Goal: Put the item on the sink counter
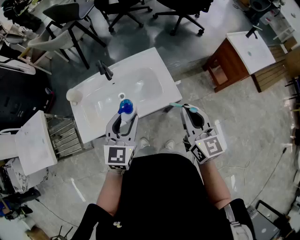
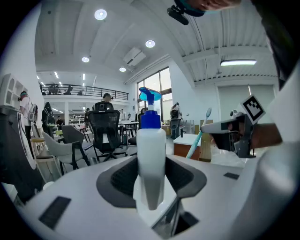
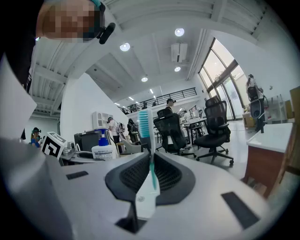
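Note:
A white spray bottle (image 1: pixel 124 111) with a blue cap stands upright between the jaws of my left gripper (image 1: pixel 123 123), which is shut on its body. It hangs over the near edge of the white sink counter (image 1: pixel 150 68). In the left gripper view the bottle (image 2: pixel 151 159) fills the middle between the dark pads. My right gripper (image 1: pixel 194 117) is shut on a teal toothbrush (image 1: pixel 180 107), to the right of the counter's front corner. In the right gripper view the toothbrush (image 3: pixel 147 129) stands bristles up and the bottle (image 3: pixel 104 149) shows at the left.
A black faucet (image 1: pixel 104 70) rises at the counter's far edge and a small pale round thing (image 1: pixel 74 95) sits on its left end. A metal rack (image 1: pixel 65 136) and another basin (image 1: pixel 30 140) stand left. A wooden sink cabinet (image 1: pixel 243 56) is upper right, with office chairs (image 1: pixel 126 11) behind.

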The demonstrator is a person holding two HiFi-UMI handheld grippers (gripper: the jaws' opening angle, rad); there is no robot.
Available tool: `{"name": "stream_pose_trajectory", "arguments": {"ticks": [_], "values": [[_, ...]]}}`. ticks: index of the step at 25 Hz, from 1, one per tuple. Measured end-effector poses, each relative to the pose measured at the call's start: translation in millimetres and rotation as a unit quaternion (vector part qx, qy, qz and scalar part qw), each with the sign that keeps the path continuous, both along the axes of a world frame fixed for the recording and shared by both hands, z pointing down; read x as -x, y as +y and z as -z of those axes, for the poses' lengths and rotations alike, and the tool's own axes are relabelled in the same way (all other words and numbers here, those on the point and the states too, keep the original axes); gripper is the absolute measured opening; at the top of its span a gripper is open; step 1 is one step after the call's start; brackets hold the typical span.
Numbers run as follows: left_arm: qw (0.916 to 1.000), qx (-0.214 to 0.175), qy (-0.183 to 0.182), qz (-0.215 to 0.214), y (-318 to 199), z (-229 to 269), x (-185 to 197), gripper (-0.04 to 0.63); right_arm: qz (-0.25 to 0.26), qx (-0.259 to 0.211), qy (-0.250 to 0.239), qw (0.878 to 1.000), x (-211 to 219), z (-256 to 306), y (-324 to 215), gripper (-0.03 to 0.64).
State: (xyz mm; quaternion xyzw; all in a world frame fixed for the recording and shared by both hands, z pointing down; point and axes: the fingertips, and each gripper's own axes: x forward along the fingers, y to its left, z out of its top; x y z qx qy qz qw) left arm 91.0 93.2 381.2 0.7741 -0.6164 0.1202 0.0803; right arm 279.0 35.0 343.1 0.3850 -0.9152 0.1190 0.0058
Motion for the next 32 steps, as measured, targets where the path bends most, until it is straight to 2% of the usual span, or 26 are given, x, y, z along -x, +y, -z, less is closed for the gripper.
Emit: {"name": "stream_pose_trajectory", "arguments": {"ticks": [10, 19, 25, 32], "values": [[0.9998, -0.003, 0.019, -0.011, 7, -7, 41, 0.195, -0.004, -0.008, 0.021, 1.0, 43, 1, 15, 0.051], [0.9989, -0.019, 0.028, -0.033, 10, -11, 78, 0.193, -0.042, -0.017, 0.026, 0.999, 64, 3, 18, 0.051], [0.9989, -0.016, 0.036, -0.026, 5, -18, 90, 0.193, -0.049, -0.006, 0.032, 0.998, 67, -6, 12, 0.051], [0.9995, 0.001, 0.031, 0.0, -15, -29, 92, 0.193, -0.028, 0.002, 0.027, 0.999, 71, -14, -24, 0.051]]}}
